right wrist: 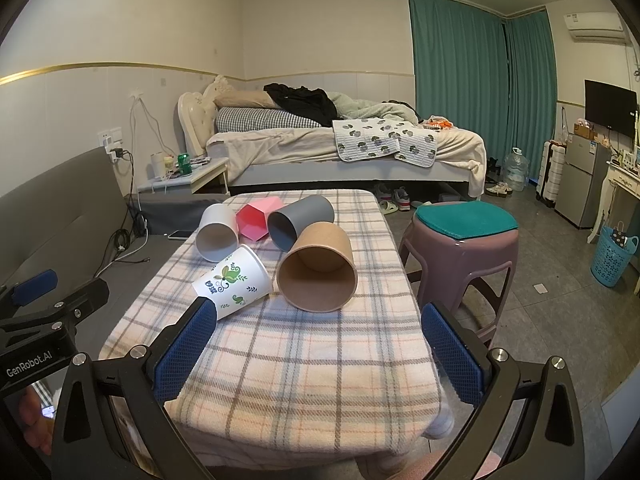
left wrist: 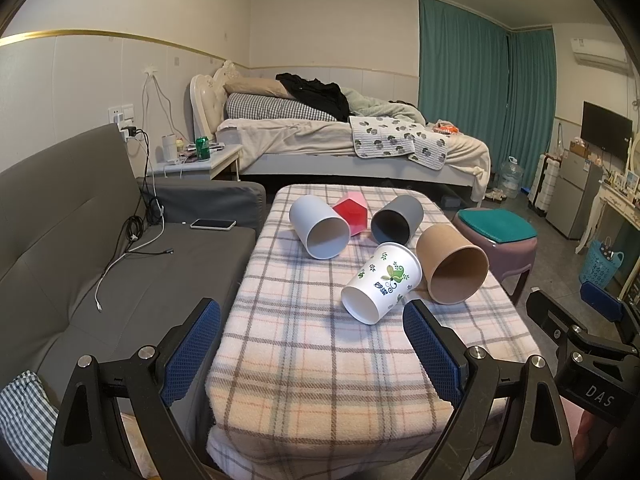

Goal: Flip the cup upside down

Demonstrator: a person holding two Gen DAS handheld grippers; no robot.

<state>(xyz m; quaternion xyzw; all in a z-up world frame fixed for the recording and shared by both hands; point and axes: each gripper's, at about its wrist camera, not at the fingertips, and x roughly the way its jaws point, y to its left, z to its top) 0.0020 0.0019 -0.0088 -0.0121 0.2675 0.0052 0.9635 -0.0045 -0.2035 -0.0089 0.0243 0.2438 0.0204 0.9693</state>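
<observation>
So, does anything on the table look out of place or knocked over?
Yes. All five cups lie on their sides on the checked cloth: the white cup, the pink cup, the grey cup, the brown paper cup and the leaf-print paper cup. None stands upright. Nothing looks spilled.

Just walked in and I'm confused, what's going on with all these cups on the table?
A person holds a gripper in each hand over a plaid-covered table. Five cups lie on their sides there: white cup, pink cup, gray cup, brown cup and floral cup. The left gripper and right gripper are both open, holding nothing. No cup is flipped yet.
</observation>
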